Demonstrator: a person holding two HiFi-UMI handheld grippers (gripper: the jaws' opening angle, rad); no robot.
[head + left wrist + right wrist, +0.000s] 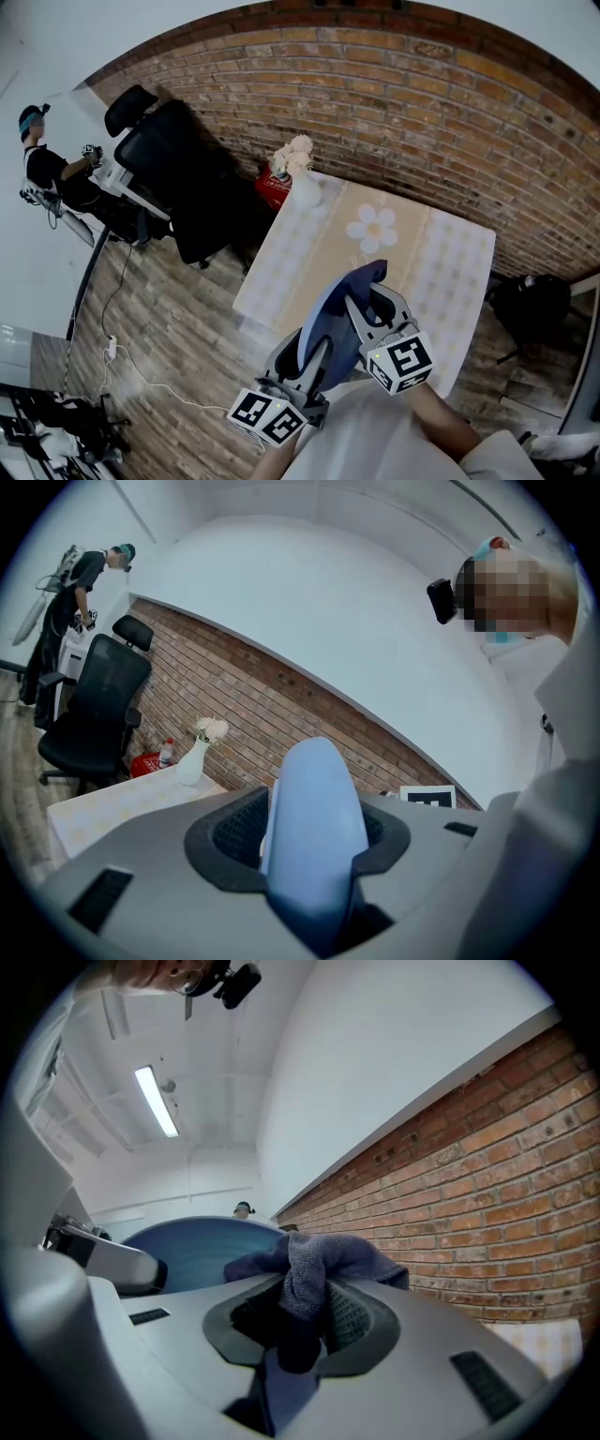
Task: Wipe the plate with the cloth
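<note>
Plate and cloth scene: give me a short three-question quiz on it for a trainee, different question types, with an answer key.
1. True or false: the right gripper is shut on the cloth.
2. What does the left gripper hold? A: the blue plate. B: a cup. C: a sponge.
3. In the head view, what stands at the far corner of the table, near the brick wall?

Key:
1. True.
2. A. It is gripped by its edge.
3. A white vase with flowers.

tabletop (450, 272) open ahead; vase (306, 190) stands at its far-left corner.
</note>
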